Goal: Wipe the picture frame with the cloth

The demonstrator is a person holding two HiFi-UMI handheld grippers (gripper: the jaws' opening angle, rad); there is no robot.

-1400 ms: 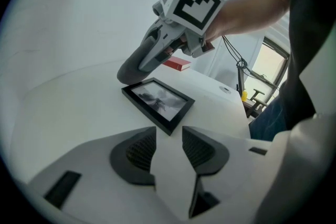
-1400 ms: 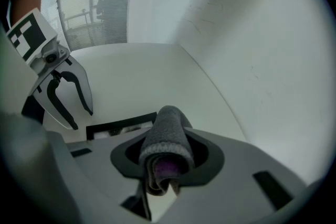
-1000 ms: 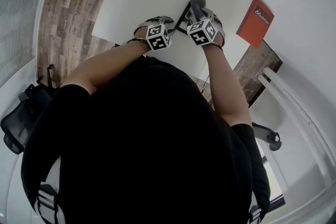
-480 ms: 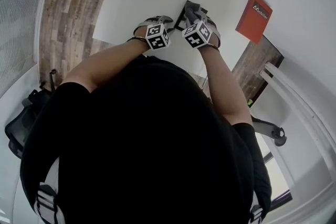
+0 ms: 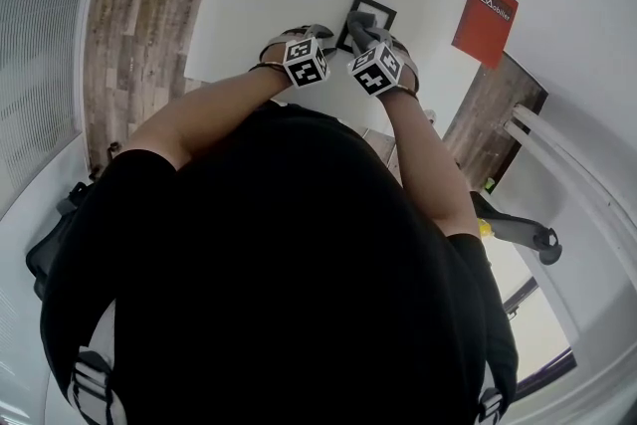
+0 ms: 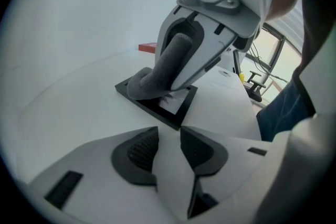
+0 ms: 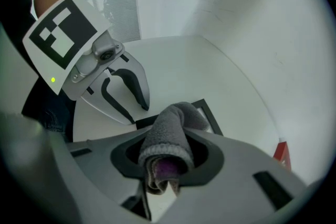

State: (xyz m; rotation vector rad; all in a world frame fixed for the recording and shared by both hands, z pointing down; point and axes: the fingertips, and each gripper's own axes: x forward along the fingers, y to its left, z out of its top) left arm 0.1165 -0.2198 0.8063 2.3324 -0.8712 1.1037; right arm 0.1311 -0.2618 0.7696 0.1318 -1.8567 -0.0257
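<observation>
We have the cloth [image 7: 170, 128] pinched as a folded roll in the right gripper [image 7: 167, 157]. Its free end presses down on the picture frame [image 6: 152, 107], which lies flat on the white table [image 6: 68, 102], in the right half and well inside the edges. The cloth covers one corner of the frame; the glass and the other borders look uncovered. Our left gripper [image 6: 169, 147] sits just beside the frame's near corner with nothing between its jaws, which are closing. To wipe well, we judge we should steady the frame with that left gripper at the near corner so it cannot skid. Then we draw the cloth in overlapping passes across the glass and along each border. We should hold the right gripper tilted so only cloth, never the hard jaw tips, meets the glass
</observation>
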